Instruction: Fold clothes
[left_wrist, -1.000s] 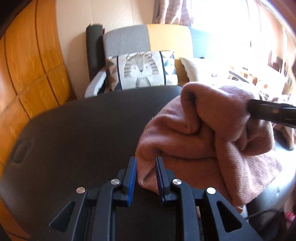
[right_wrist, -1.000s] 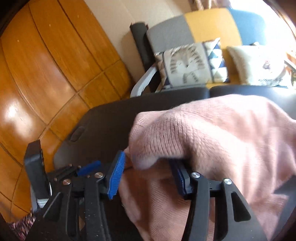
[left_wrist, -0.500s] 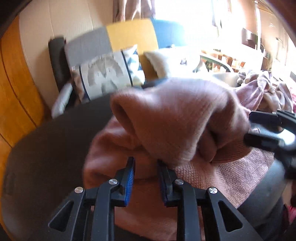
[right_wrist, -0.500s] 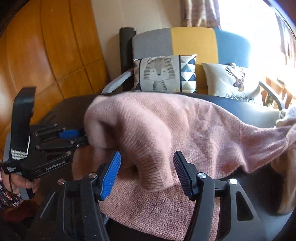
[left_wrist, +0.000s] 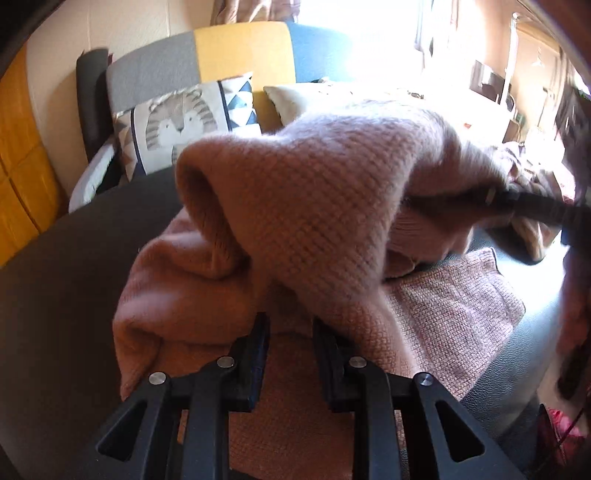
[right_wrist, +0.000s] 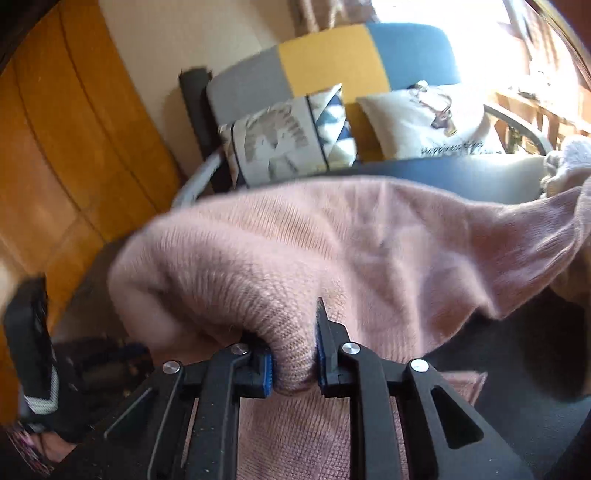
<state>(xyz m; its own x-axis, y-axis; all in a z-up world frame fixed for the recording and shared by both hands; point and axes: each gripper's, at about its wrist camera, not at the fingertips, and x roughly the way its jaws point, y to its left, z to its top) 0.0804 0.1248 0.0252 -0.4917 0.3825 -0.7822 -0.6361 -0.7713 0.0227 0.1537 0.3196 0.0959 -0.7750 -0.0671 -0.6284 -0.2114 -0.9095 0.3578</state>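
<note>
Honestly, a good deal is hidden from you at this moment. From the left wrist view, the pink knitted sweater (left_wrist: 321, 206) bulges up in a thick fold that covers most of the dark table (left_wrist: 74, 280) and blocks the middle of the room beyond. Your right gripper (left_wrist: 532, 205) shows there only as a blurred dark bar coming in from the right edge, its tips buried in the knit, so that view cannot tell you how it stands. From the right wrist view, your left gripper (right_wrist: 122, 349) is a smeared dark shape at the left edge, half behind the sweater (right_wrist: 369, 258), and the hand (right_wrist: 55, 448) under it is barely visible. The sweater's far end runs off the right edge of the frame.

Your left gripper (left_wrist: 288, 328) has its jaws a narrow gap apart, with a bunch of knit lying between the blue pads; the fold drapes over the tips, so you cannot tell whether they really pinch it. Your right gripper (right_wrist: 295, 363) is clamped on a rolled hem of the sweater, the pads pressed into the knit from both sides.

The sweater lies on the table, its lower layer flat toward the near edge and the upper layer lifted. Behind the far edge stands a patchwork armchair (right_wrist: 332, 55) with a tiger cushion (left_wrist: 177, 122) and a cream cushion (right_wrist: 428, 118).
</note>
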